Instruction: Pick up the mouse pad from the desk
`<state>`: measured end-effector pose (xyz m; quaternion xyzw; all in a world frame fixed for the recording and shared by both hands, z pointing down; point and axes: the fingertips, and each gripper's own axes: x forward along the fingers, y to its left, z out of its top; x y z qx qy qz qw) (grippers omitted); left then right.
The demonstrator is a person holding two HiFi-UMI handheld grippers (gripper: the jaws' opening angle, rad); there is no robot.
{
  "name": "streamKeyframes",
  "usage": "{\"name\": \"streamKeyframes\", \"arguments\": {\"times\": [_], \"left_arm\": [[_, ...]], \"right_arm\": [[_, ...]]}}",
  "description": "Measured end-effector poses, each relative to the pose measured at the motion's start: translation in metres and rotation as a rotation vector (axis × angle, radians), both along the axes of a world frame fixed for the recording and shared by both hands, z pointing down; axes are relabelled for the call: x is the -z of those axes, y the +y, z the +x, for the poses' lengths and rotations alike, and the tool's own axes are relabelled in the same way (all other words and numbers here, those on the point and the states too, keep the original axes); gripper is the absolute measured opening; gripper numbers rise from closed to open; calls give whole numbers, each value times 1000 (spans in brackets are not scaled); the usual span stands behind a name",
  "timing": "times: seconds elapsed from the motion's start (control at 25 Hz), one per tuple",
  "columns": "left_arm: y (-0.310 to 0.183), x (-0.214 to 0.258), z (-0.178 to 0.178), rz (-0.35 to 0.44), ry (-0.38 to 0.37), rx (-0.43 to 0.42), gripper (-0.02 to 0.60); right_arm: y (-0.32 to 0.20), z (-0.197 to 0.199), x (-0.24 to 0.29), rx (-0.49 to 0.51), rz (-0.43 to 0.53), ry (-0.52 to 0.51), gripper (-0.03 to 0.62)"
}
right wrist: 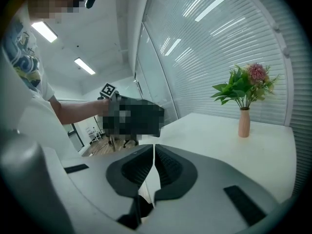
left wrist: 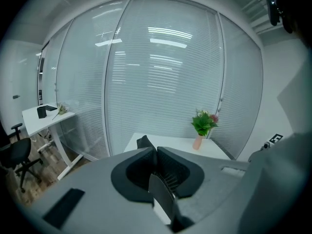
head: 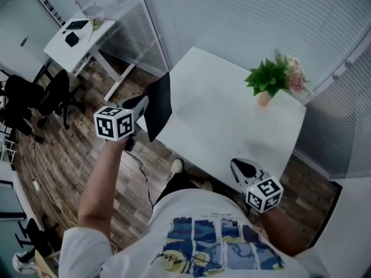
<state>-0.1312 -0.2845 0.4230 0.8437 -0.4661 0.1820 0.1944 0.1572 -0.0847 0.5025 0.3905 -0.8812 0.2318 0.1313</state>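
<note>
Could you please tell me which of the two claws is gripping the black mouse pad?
The left claw: its jaws are shut on the edge of the mouse pad, beside the white desk. The right claw is shut and empty.

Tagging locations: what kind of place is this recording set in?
Most likely an office: glass partition walls with blinds, a white desk with a second desk further off, and black office chairs on wood-look flooring.
</note>
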Motion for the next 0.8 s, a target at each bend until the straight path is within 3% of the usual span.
{"name": "streamKeyframes", "arguments": {"times": [0.8], "left_arm": [[75, 90, -16, 96, 0, -14, 25]], "right_arm": [[29, -19, -6, 98, 32, 12, 2]]}}
